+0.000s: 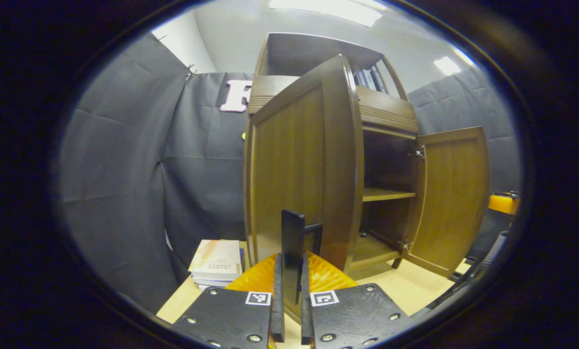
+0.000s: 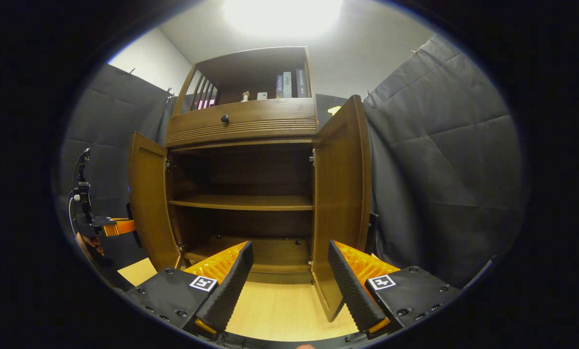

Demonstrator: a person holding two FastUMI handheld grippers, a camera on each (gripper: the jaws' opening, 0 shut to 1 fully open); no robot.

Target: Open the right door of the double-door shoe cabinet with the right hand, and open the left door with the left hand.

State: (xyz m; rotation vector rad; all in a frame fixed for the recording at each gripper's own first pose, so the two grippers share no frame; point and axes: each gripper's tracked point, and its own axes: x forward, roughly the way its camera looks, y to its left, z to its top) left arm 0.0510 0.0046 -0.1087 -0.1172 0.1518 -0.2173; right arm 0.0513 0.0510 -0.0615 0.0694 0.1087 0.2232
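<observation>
left gripper [image 1: 289,291] clamped on the left door [image 1: 294,165] handle [image 1: 293,242], right gripper [image 2: 289,281] wide open, empty; swing along the hinge arc, never tugging straight.

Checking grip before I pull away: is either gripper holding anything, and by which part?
The left gripper is shut on the left door, clamping its handle. The right gripper is open and holds nothing, in front of the open cabinet.

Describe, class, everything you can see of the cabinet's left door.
The left door is a brown, wood-look panel with a raised frame and an arched top, hinged at the cabinet's left side and swung wide open. Its dark bar handle is clamped between the left gripper fingers. Its lower edge hangs just above the pale floor.
</observation>
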